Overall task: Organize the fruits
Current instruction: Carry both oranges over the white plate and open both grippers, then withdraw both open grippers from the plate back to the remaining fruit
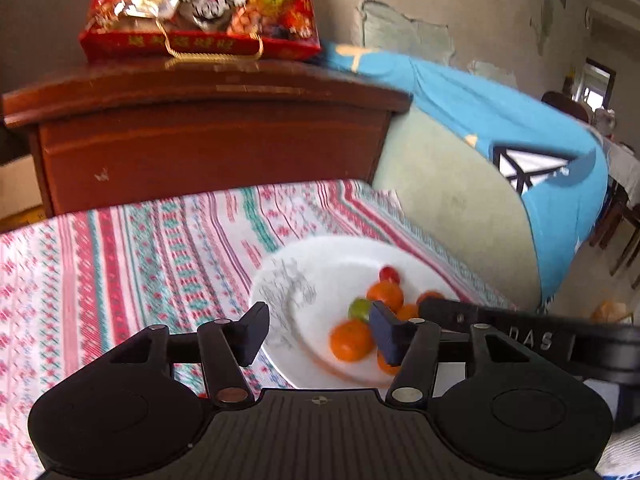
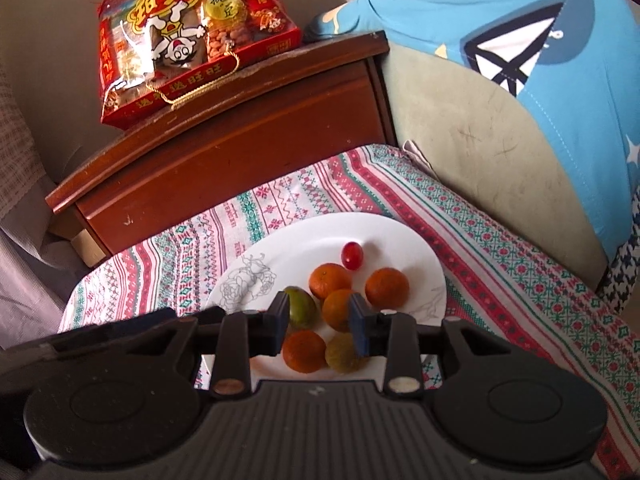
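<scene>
Small, round, light orange tangerines (image 2: 330, 281), probably soft-skinned and best pinched across their middles, sit clustered on a white floral plate (image 2: 304, 236) on the striped cloth-covered worktop (image 2: 500, 248), beneath both grippers' released, empty fingers (image 2: 279, 322).

Left wrist view was motion-blurred; right finger (image 1: 386, 332) hid part of one orange (image 1: 387, 362). Snack bag (image 2: 176, 36) cut off at top edge.
</scene>
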Demonstrator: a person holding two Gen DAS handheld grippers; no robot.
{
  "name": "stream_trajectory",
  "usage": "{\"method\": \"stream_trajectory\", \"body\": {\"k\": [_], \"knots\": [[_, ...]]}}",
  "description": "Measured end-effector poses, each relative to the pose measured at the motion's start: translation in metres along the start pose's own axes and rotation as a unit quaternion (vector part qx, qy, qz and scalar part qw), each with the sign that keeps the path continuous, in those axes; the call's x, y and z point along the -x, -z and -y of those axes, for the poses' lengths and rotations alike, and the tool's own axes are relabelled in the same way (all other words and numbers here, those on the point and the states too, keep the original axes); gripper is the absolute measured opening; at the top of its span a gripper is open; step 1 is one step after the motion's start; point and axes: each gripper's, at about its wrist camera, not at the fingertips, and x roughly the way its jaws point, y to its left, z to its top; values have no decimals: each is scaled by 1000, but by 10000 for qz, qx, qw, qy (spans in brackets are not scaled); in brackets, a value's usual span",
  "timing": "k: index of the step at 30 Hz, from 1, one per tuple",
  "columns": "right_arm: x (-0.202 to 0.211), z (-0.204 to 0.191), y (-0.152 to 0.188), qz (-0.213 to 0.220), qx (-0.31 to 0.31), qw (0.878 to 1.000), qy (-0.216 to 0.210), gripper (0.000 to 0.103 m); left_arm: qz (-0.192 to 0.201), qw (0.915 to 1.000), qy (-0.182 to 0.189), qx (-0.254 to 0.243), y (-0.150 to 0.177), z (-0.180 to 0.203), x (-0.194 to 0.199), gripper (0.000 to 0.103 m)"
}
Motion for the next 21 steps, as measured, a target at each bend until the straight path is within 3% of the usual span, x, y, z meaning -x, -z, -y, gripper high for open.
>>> {"method": "stream_trajectory", "body": {"k": [4, 21], "knots": [[4, -5, -1, -10, 18, 9998, -178, 35, 86, 9997, -227, 56, -10, -7, 16, 67], [5, -48, 26, -411, 749, 9919, -943, 36, 162, 9934, -887, 707, -8, -66, 69, 68]]}}
